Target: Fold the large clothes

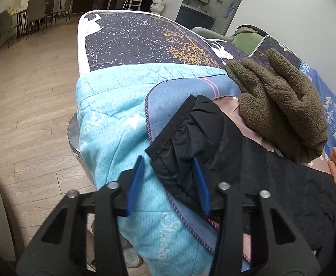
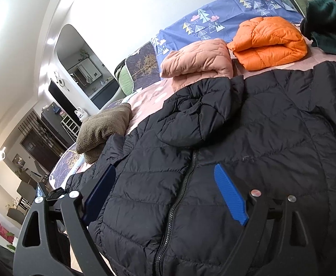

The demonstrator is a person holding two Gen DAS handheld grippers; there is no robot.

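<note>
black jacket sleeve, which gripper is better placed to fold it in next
Left. The left gripper already straddles the black jacket sleeve cuff at the bed edge. The right gripper hangs wide open over the zipper, away from any sleeve.

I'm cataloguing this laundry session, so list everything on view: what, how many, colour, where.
black jacket: one, black, spread zip-up on the bed, sleeve cuff at the bed's edge
brown fleece: one, olive-brown, folded beyond the sleeve
pink jacket: one, peach-pink, folded, behind the black jacket
orange jacket: one, orange, folded, beside the pink one
green garment: one, dark green, far corner
blue blanket: one, light blue, draped over the bed's edge
left gripper: jaws around the sleeve cuff
right gripper: jaws wide, over the jacket front
</note>
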